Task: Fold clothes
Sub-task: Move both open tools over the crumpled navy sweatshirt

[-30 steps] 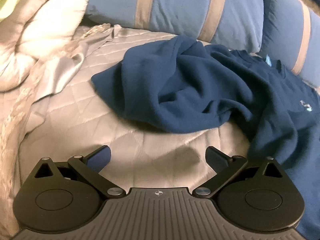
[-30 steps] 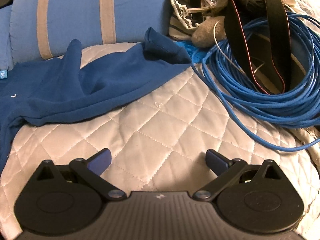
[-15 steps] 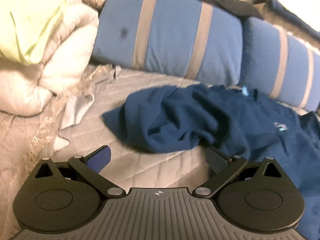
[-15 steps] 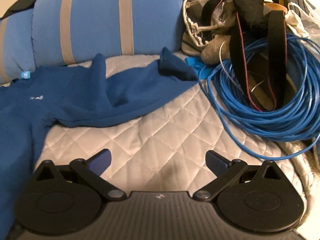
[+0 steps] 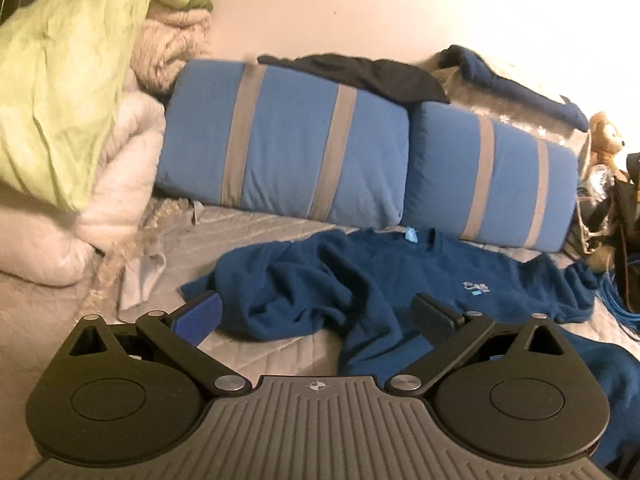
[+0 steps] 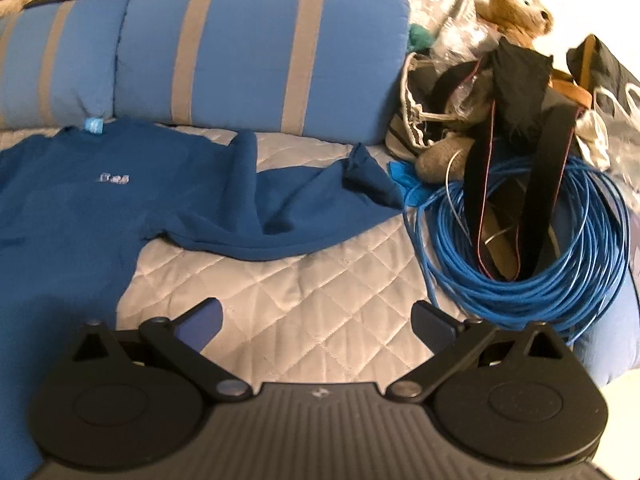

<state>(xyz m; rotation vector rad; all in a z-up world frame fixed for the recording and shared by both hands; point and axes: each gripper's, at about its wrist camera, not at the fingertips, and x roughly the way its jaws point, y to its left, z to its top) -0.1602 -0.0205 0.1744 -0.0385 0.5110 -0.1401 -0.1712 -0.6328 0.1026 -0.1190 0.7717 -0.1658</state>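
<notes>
A dark blue sweatshirt (image 5: 384,276) lies front up on the quilted bed cover (image 5: 248,236), its collar toward the pillows. One sleeve is bunched in a heap (image 5: 288,296) just beyond my left gripper (image 5: 316,314), which is open and holds nothing. In the right wrist view the sweatshirt (image 6: 80,192) fills the left side, and its other sleeve (image 6: 312,208) stretches right toward a cable coil. My right gripper (image 6: 316,322) hangs open over bare quilt (image 6: 304,320), short of that sleeve.
Two blue pillows with grey stripes (image 5: 288,140) (image 6: 256,52) line the back. Piled blankets and a green cloth (image 5: 60,92) stand at the left. A coil of blue cable (image 6: 528,236), black straps, bags and a teddy bear (image 6: 516,0) crowd the right.
Both grippers have pulled back and tilted up from the bed, so the sweatshirt looks smaller and the pillows and wall come into view. The garment has not moved; both grippers stayed open.
</notes>
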